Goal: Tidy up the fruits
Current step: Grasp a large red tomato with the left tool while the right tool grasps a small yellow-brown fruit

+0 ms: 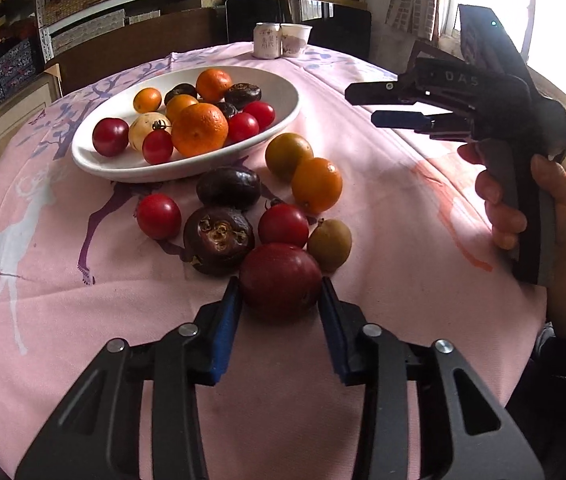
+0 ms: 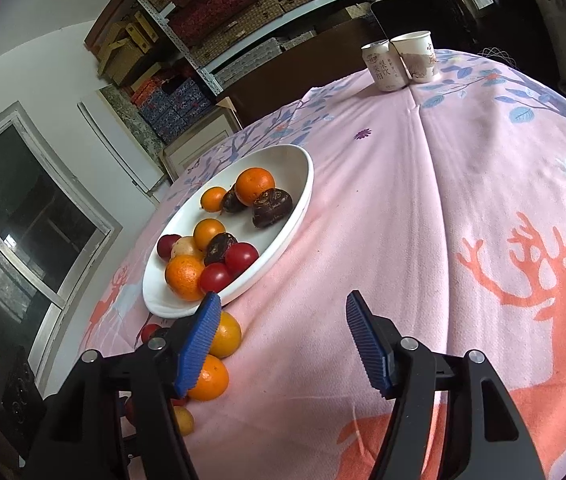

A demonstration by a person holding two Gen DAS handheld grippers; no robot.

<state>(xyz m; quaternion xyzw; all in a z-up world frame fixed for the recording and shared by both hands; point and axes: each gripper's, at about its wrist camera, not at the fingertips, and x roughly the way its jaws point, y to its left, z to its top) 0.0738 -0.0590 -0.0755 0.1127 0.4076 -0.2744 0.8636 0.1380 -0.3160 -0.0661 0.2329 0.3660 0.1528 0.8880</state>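
Our left tool [image 1: 281,300] pinches a dark red fruit [image 1: 281,280] low over the counter [image 1: 383,184], at the near edge of the loose fruit pile below the white bowl [image 1: 187,162]. Our right tool [image 2: 283,336] is spread, holding nothing, beside the bowl [image 2: 283,240] and two oranges [image 2: 225,334].

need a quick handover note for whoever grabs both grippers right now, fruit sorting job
Left gripper: pads on either side of a dark red fruit on the tablecloth; firm grip not confirmed.
Right gripper: open, empty, held above the cloth.
Done: white bowl already holds oranges, red tomatoes and dark fruits.
Left: about eight loose fruits beside the bowl, including an orange and a kiwi-like brown one.
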